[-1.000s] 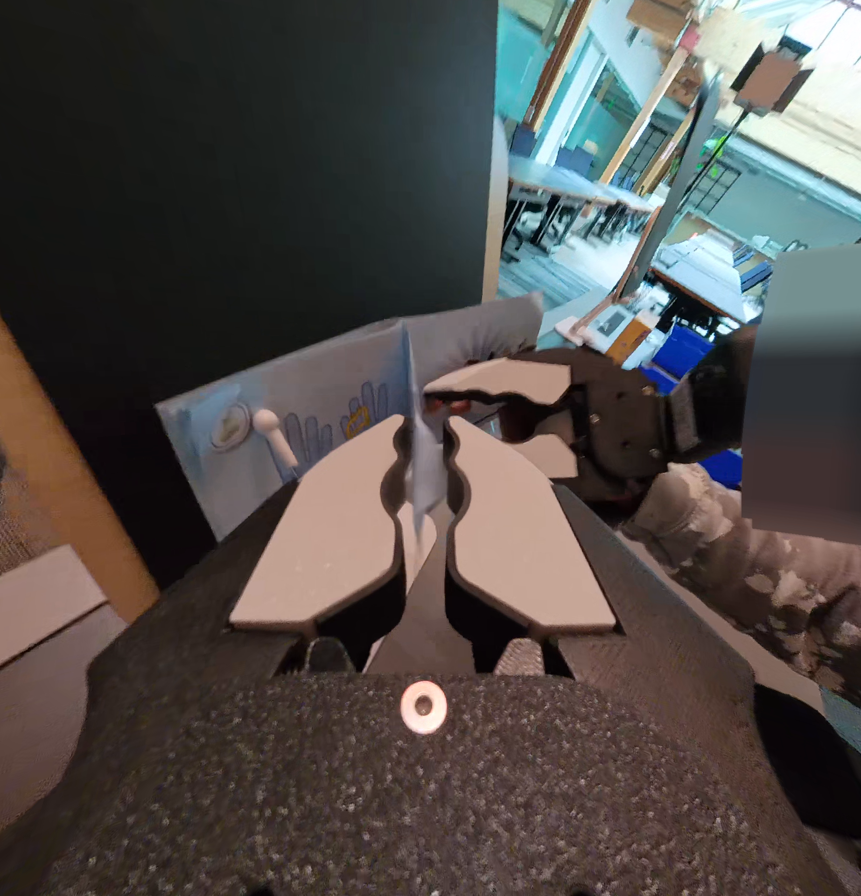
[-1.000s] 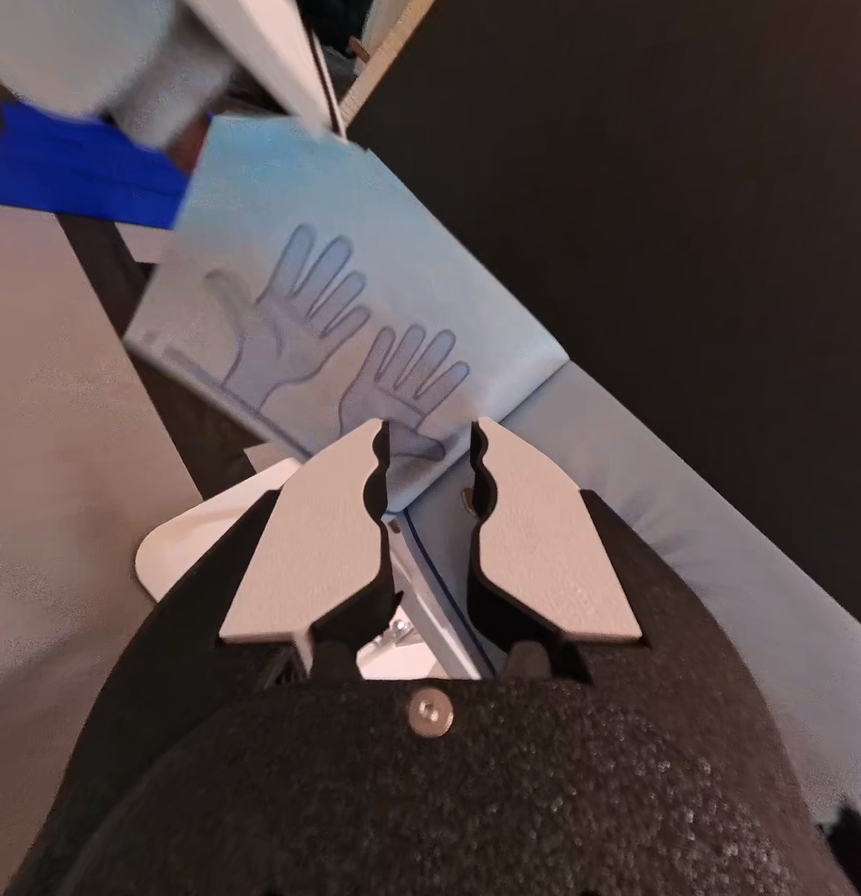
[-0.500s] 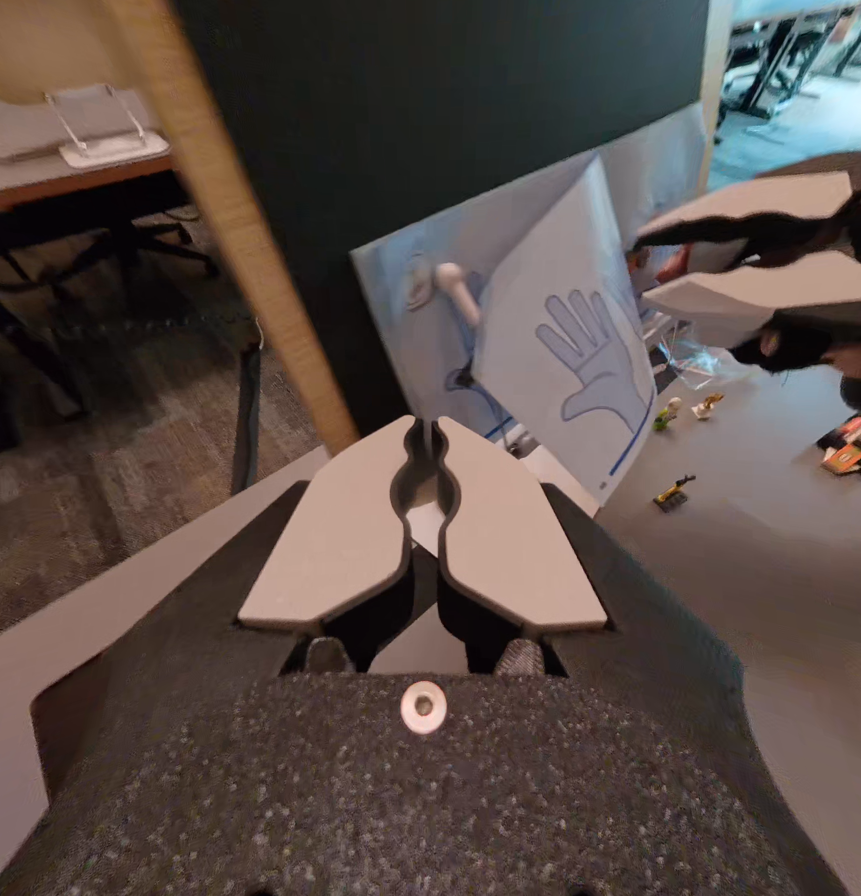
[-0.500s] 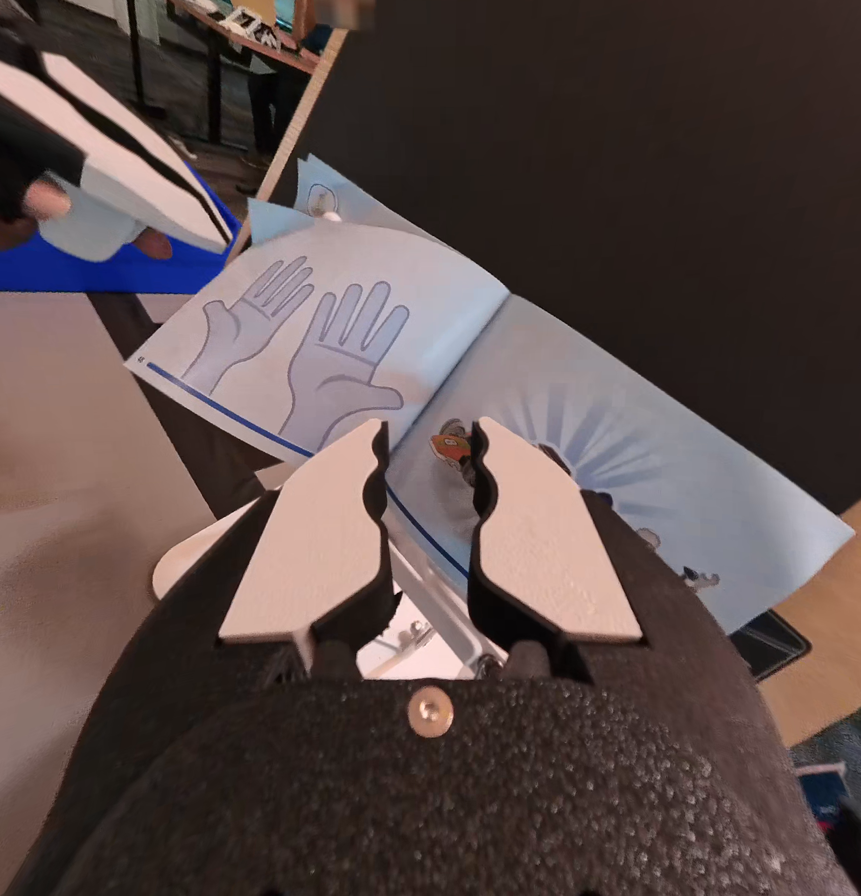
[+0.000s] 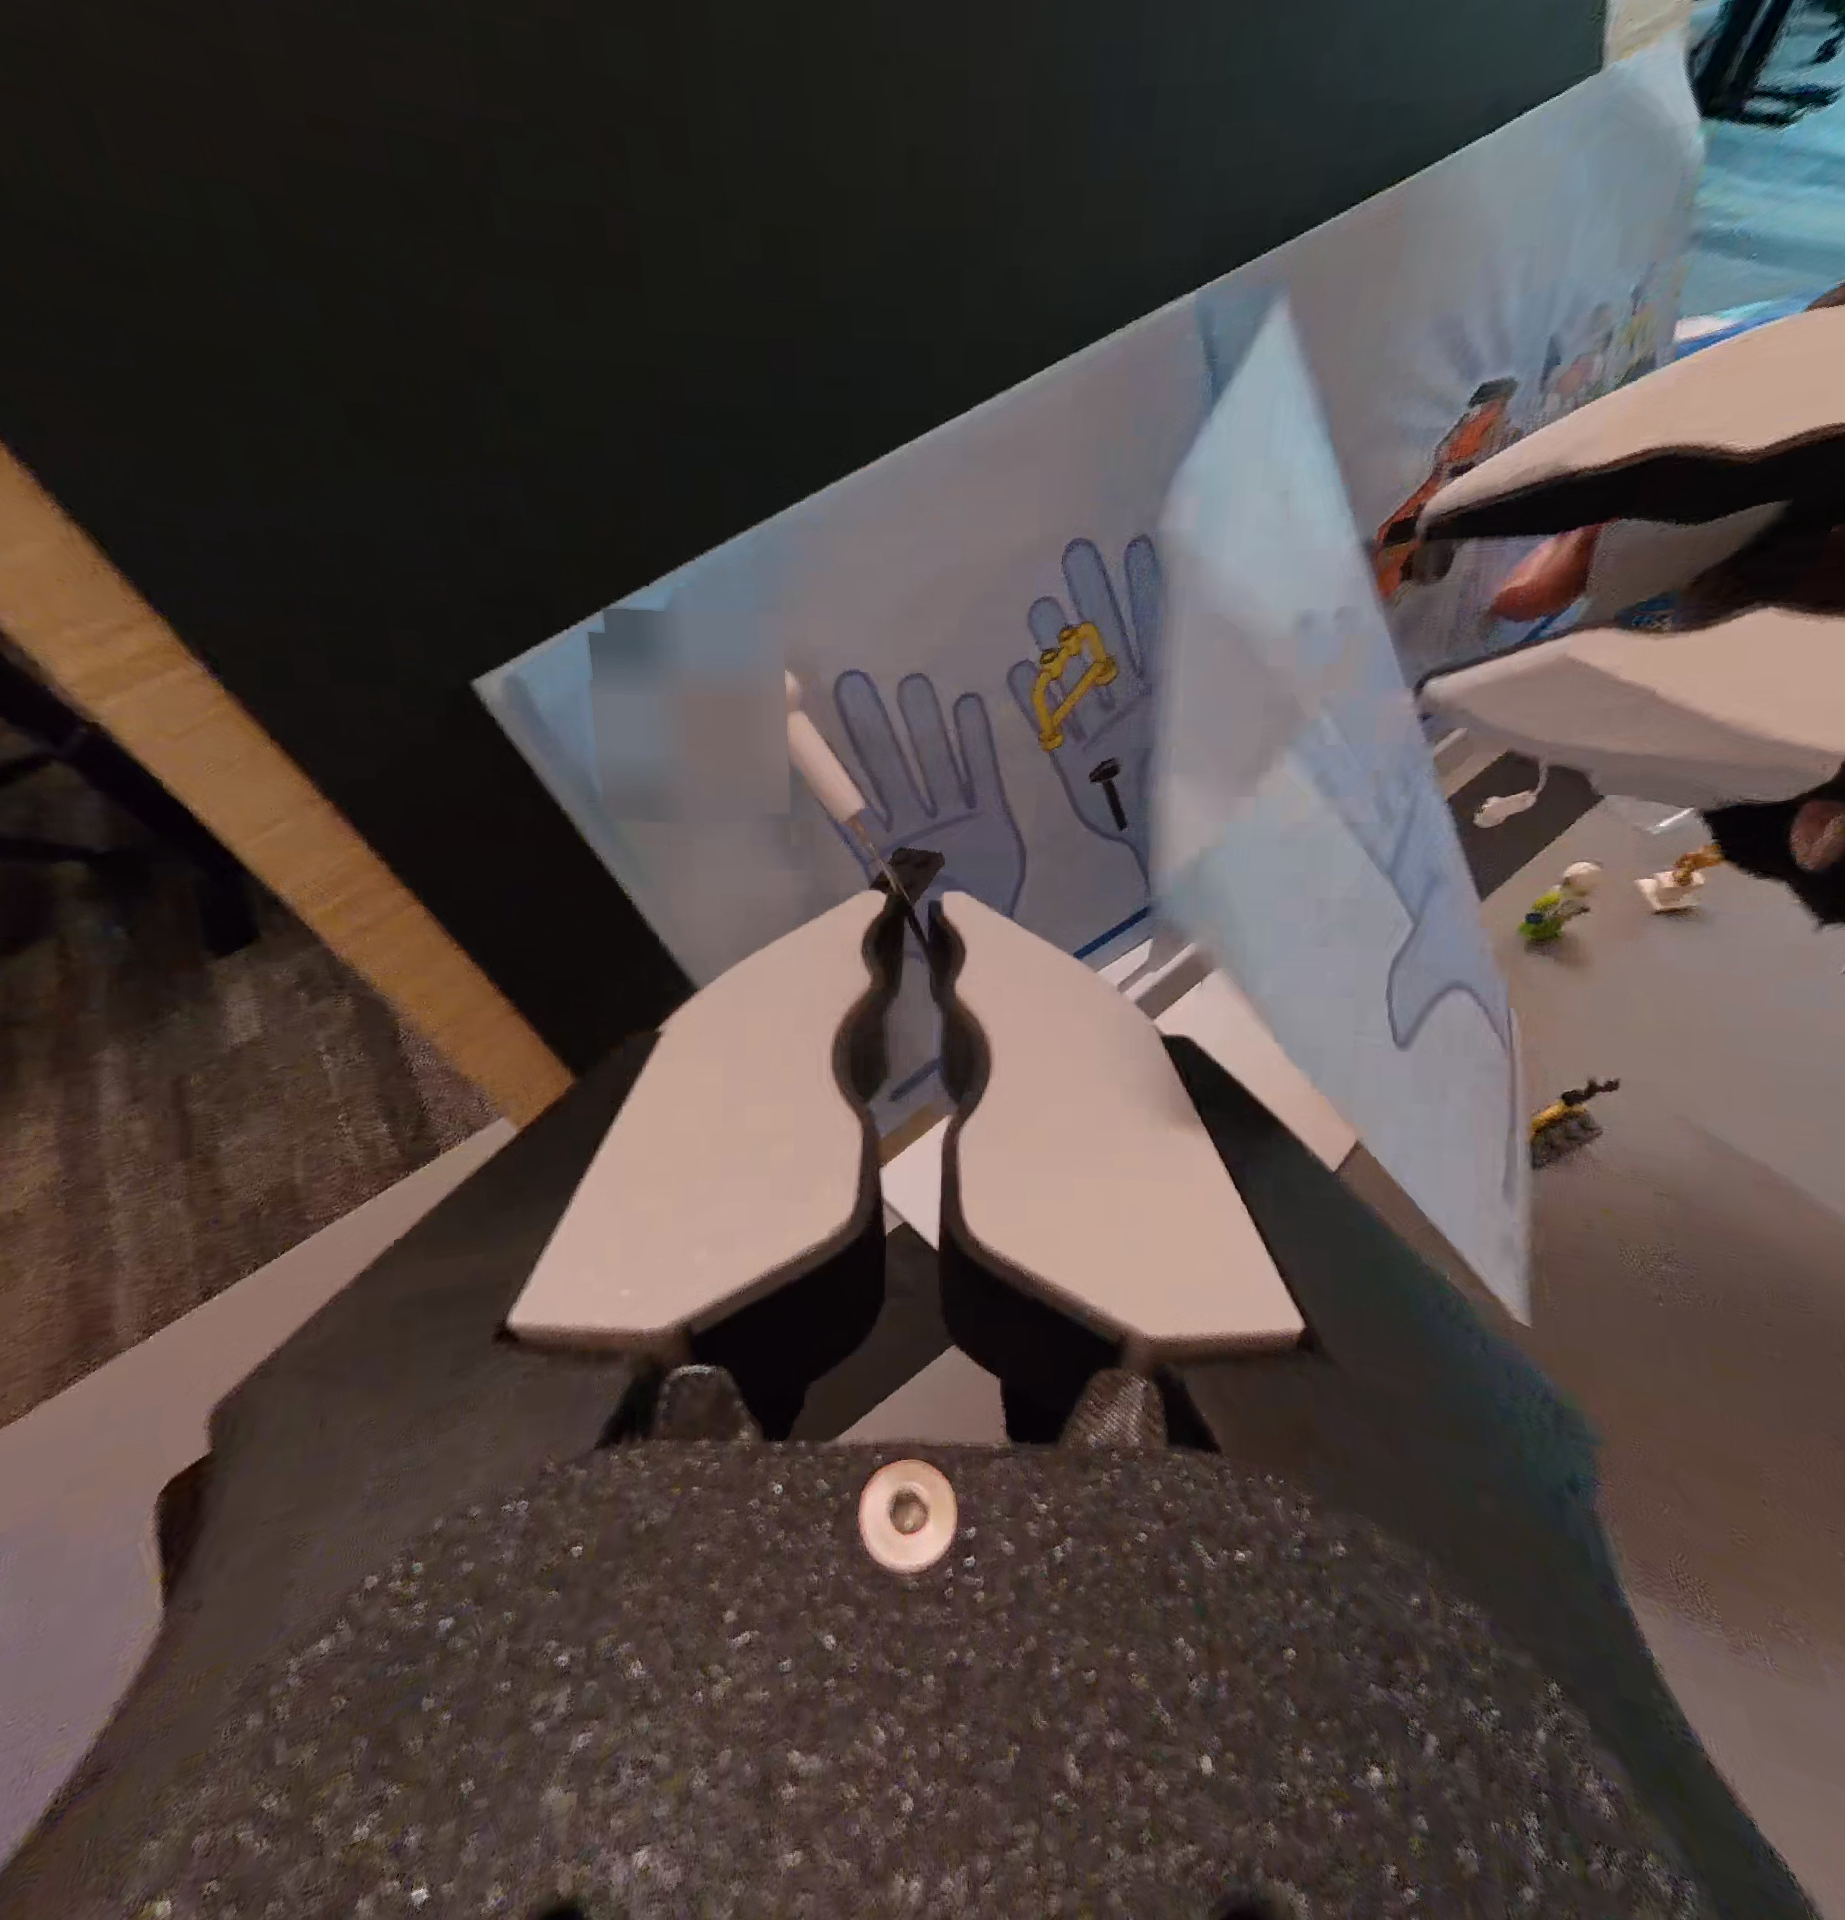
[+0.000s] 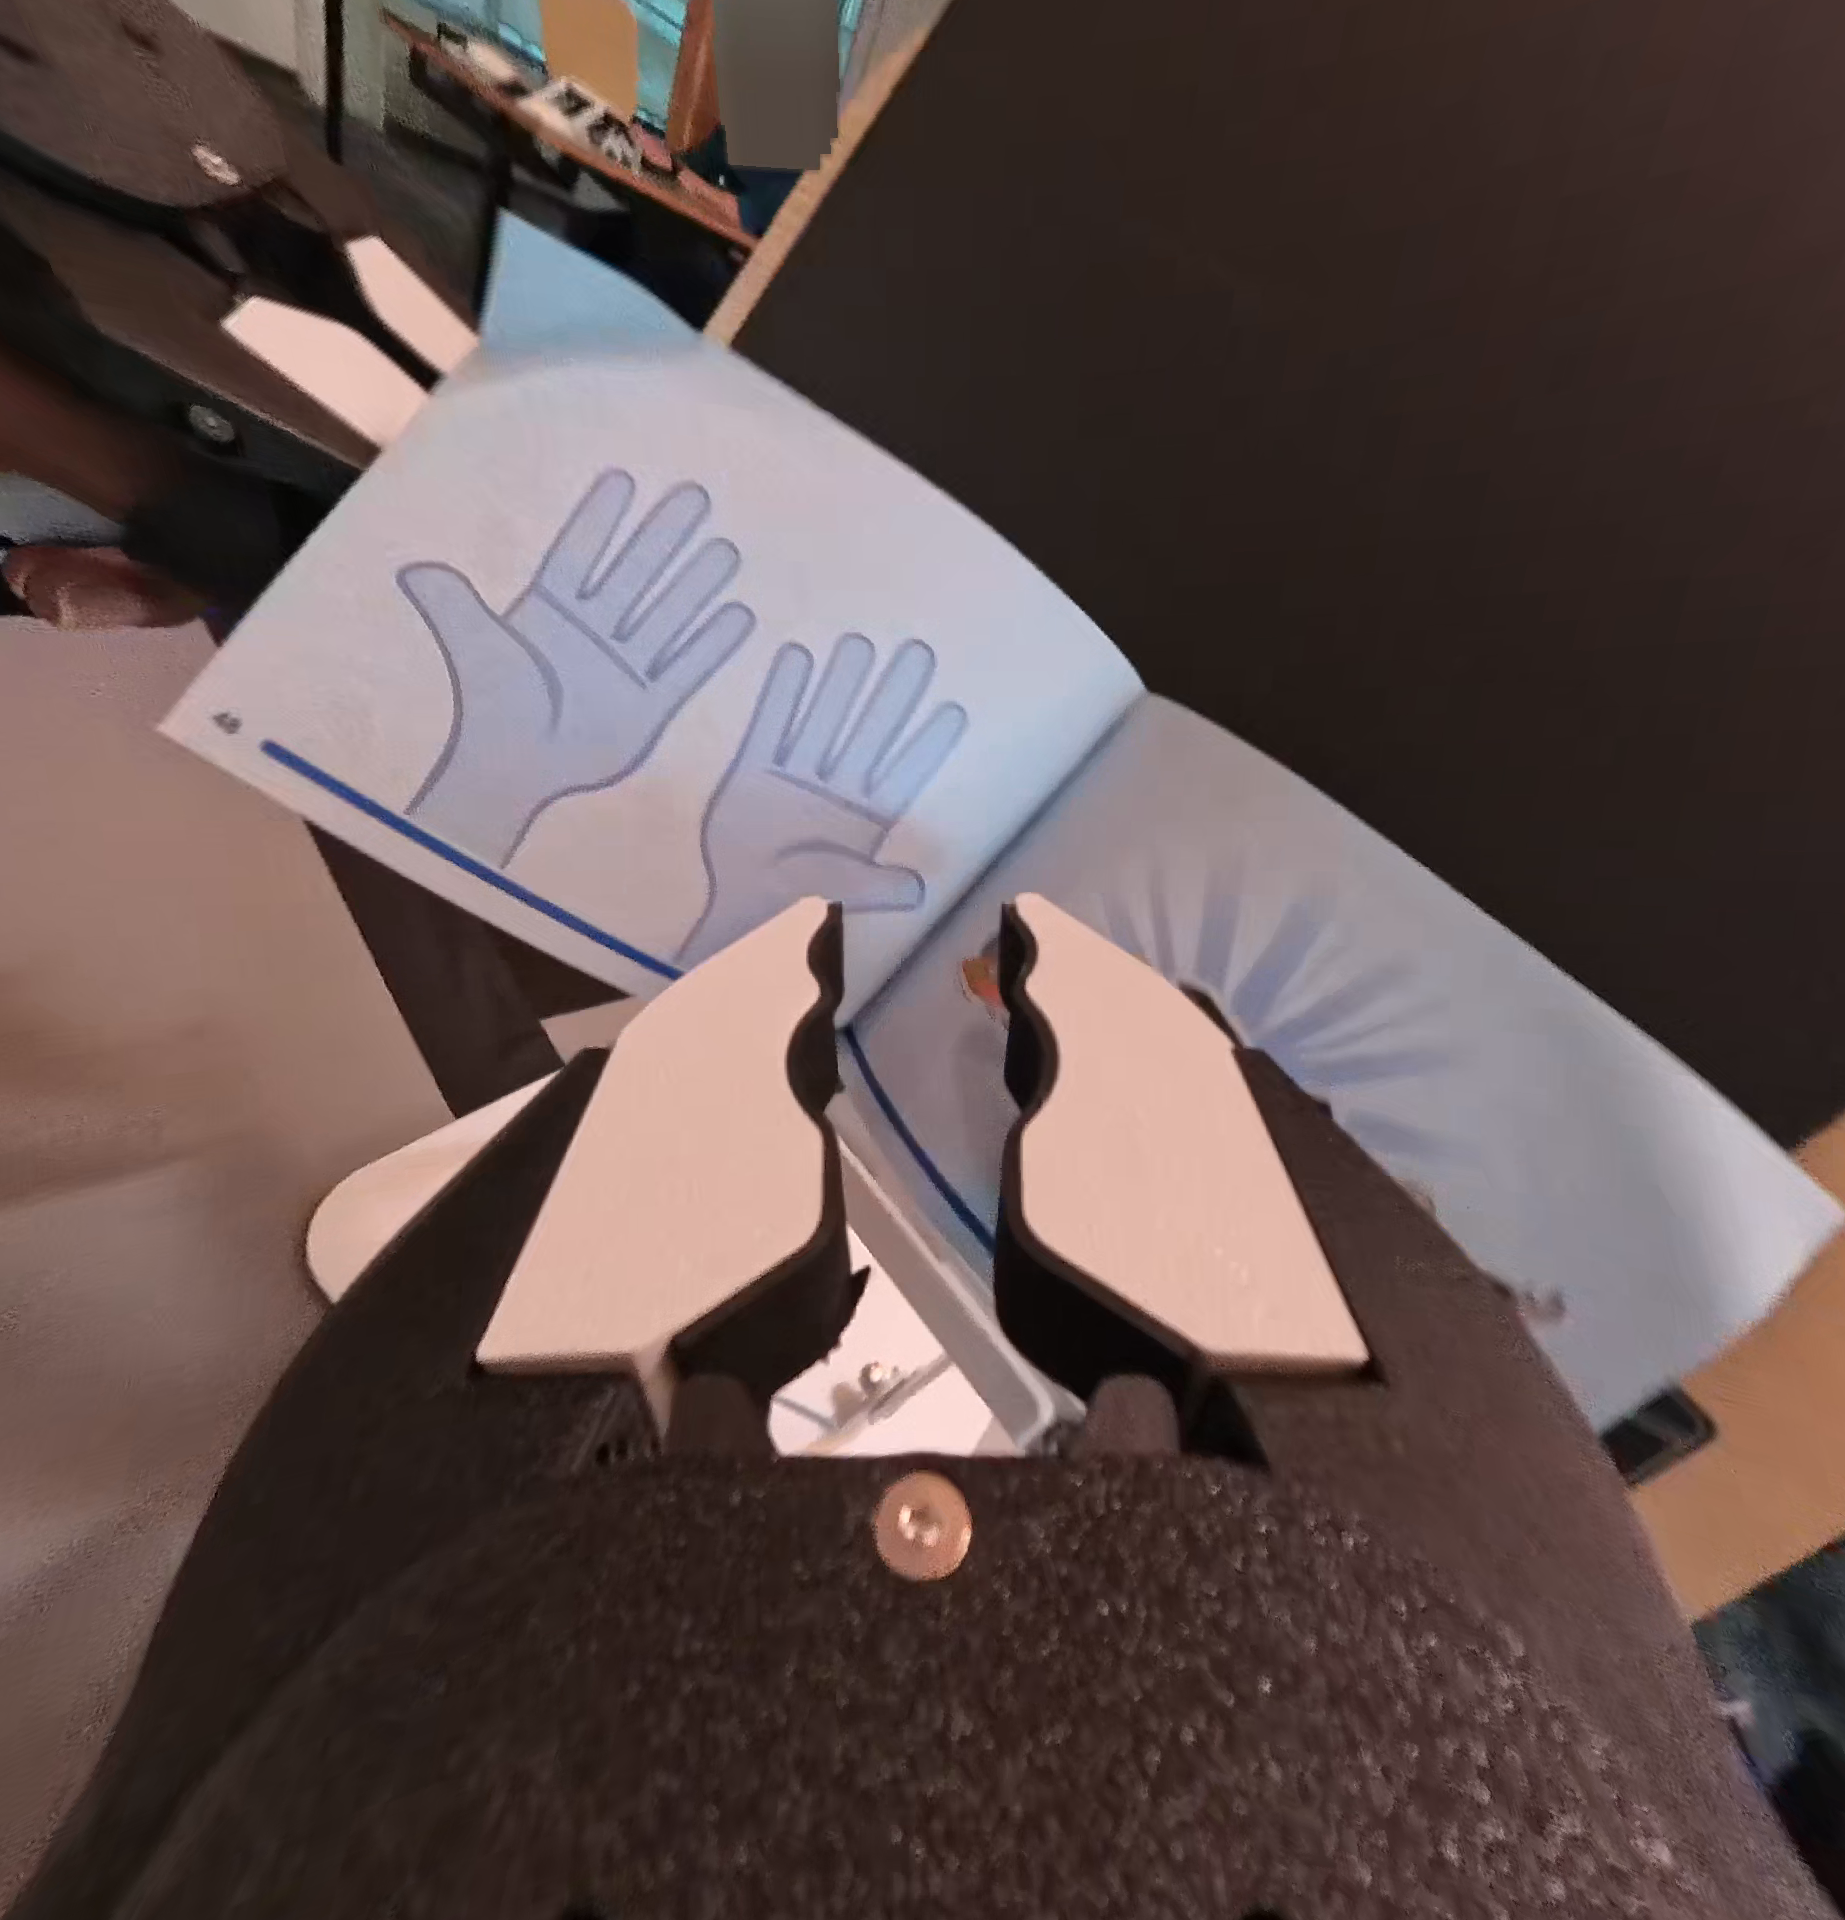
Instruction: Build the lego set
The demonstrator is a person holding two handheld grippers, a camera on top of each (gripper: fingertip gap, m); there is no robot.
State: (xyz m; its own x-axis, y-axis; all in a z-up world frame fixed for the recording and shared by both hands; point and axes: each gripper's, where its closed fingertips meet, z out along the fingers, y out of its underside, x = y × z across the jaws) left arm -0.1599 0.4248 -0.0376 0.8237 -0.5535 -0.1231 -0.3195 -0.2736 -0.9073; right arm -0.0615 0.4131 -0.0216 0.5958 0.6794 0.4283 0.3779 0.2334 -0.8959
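A light blue instruction booklet [image 5: 949, 644] stands open on a white stand [image 6: 398, 1216] against a black panel. One page [image 5: 1313, 779] stands on edge, mid-turn; in the right wrist view it is the page with two drawn hands [image 6: 637, 675]. My left gripper [image 5: 913, 920] is shut and empty, its tips just before the booklet's left page. My right gripper [image 6: 918, 925] is open and empty, pointing at the booklet's spine; it also shows in the left wrist view [image 5: 1645, 603], right of the loose page. Small lego pieces [image 5: 1557, 909] lie on the grey table.
The black panel [image 6: 1417, 364] with a wooden edge [image 5: 170, 748] stands behind the booklet. More small lego bits [image 5: 1567, 1117] lie on the grey table [image 5: 1728, 1247] right of the stand. Carpeted floor [image 5: 118, 1091] lies beyond the table's left edge. My left gripper [image 6: 326, 332] shows top left in the right wrist view. Some 11 cm of space lies between my two pairs of fingers.
My left gripper has let go of the page it pinched a second ago and drawn back. The page swings leftward on its own. My right gripper has stayed open.
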